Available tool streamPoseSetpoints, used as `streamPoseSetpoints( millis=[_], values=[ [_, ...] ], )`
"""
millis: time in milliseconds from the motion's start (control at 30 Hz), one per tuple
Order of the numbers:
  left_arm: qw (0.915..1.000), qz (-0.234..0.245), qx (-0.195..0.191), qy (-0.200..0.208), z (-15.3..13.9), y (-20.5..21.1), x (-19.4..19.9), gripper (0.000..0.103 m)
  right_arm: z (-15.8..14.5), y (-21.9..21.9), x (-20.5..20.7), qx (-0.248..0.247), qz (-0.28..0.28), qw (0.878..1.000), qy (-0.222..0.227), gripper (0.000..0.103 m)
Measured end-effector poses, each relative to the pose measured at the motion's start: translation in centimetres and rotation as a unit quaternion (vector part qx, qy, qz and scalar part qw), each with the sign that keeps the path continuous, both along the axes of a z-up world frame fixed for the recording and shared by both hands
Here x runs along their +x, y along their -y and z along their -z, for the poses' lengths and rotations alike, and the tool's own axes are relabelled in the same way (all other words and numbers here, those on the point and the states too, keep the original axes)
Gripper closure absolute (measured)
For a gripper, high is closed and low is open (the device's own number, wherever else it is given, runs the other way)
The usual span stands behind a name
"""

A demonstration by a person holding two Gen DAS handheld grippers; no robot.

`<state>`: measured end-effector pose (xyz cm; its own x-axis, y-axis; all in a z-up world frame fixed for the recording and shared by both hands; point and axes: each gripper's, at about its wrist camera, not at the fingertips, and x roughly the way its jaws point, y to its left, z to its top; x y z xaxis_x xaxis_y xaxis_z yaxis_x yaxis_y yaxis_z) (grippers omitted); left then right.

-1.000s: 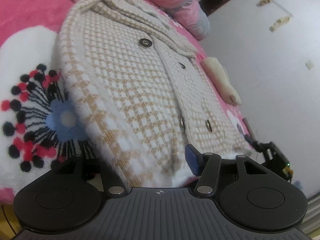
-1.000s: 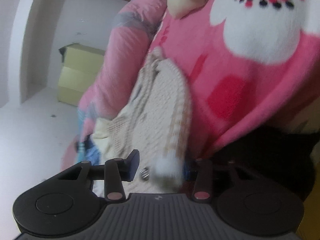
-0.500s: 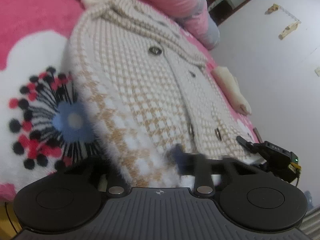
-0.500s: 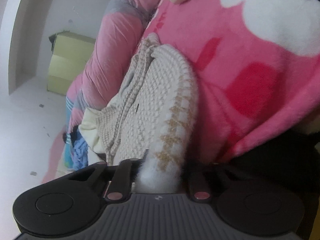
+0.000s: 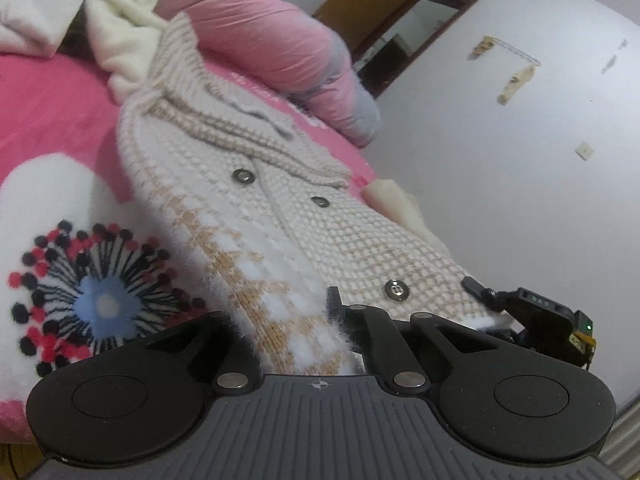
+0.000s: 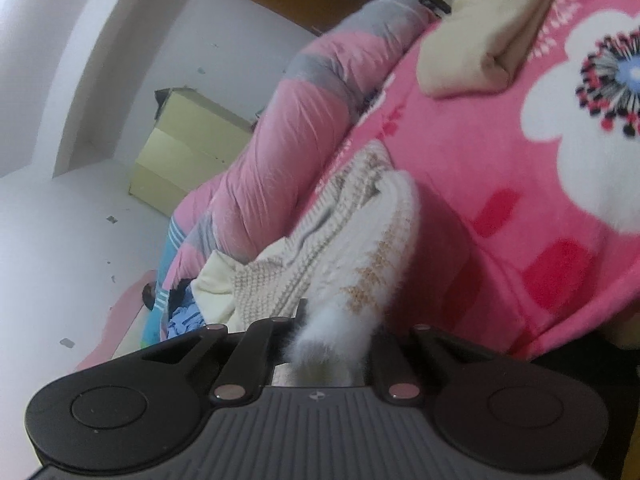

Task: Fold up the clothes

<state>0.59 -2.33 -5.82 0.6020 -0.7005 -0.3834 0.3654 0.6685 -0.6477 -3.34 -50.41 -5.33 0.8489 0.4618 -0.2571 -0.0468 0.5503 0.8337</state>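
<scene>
A thick knit cardigan (image 5: 328,216), cream with a tan check and a fuzzy white hem, lies stretched across a plush pink blanket (image 5: 52,104) printed with large white flowers, its ribbed collar at the far end and its round metal buttons (image 5: 244,176) running in a line toward the camera. The left gripper (image 5: 304,320) is clamped on the near hem, the woolly edge bunched between its black fingers and spilling over the grey ribbed housing. The right gripper (image 6: 332,336) pinches the other corner of the same hem, white fluff filling the narrow gap between its jaws, with the cardigan (image 6: 360,240) trailing away from it in soft folds. In the left wrist view the right-hand tool's black body (image 5: 540,312) sits at the garment's right corner, a green light glowing on it. A puffy pink and grey quilt (image 5: 280,36) is rolled along the far side of the bed, with loose cream fabric (image 5: 116,28) heaped just beside the collar. In the right wrist view a folded beige garment (image 6: 480,36) rests well apart from the cardigan, on the far stretch of the blanket (image 6: 500,160), leaving a broad bare area of pink plush between them. The blanket's near edge drops over the side of the bed, and pale floor (image 6: 60,260) lies open to the left beside a yellow cabinet (image 6: 180,148).
</scene>
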Motion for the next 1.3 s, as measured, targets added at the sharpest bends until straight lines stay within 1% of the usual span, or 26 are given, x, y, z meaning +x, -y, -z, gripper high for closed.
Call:
streamPoseSetpoints(
  millis=[133, 233, 333, 400, 467, 633, 733, 867, 933, 1000, 1100, 1233, 1300],
  values=[
    [0.9989, 0.021, -0.031, 0.027, -0.7, -0.4, -1.1, 0.101, -1.6, 0.0, -1.4, -0.007, 0.004, 1.000, 0.025, 0.096],
    [0.9973, 0.032, -0.057, 0.033, -1.2, -1.2, -2.3, 0.101, -2.8, 0.0, -3.4, -0.010, 0.003, 0.999, 0.035, 0.096],
    [0.9965, 0.043, -0.055, 0.045, -2.2, -2.6, -4.1, 0.101, -4.1, -0.4, -6.2, -0.018, 0.004, 0.999, 0.044, 0.096],
    [0.9968, 0.047, -0.053, 0.036, -2.5, -3.8, -5.3, 0.101, -4.7, -0.7, -8.1, -0.014, 0.004, 0.999, 0.044, 0.096],
    [0.9974, 0.051, -0.044, 0.025, -2.7, -4.8, -6.5, 0.101, -5.1, -1.3, -10.0, -0.008, 0.003, 0.999, 0.039, 0.096],
    [0.9981, 0.044, -0.044, -0.003, -2.1, -6.2, -7.6, 0.101, -5.1, -1.7, -10.2, -0.009, 0.000, 0.999, 0.035, 0.096],
    [0.9974, 0.041, -0.059, -0.010, -1.5, -5.5, -6.8, 0.101, -5.1, -1.9, -10.1, -0.010, -0.002, 0.999, 0.034, 0.096],
    [0.9964, 0.037, -0.074, 0.019, -2.7, -5.6, -5.4, 0.101, -5.1, -2.2, -10.0, -0.011, -0.005, 0.999, 0.031, 0.096],
    [0.9950, 0.031, -0.089, 0.031, -3.4, -6.0, -4.3, 0.101, -5.8, -2.1, -8.9, -0.013, -0.008, 0.999, 0.043, 0.096],
    [0.9927, 0.017, -0.112, 0.039, -4.1, -6.4, -2.5, 0.100, -6.4, -2.0, -7.0, -0.008, -0.013, 0.998, 0.055, 0.096],
    [0.9896, -0.004, -0.135, 0.051, -5.3, -6.5, 1.0, 0.100, -7.3, -2.1, -4.1, -0.006, -0.019, 0.997, 0.072, 0.096],
    [0.9897, -0.035, -0.130, 0.048, -6.2, -6.3, 5.7, 0.100, -8.5, -2.4, 0.8, -0.004, -0.016, 0.996, 0.091, 0.096],
    [0.9904, -0.049, -0.118, 0.051, -6.5, -6.1, 8.6, 0.100, -8.7, -2.5, 3.8, 0.001, -0.015, 0.995, 0.094, 0.096]
  ],
)
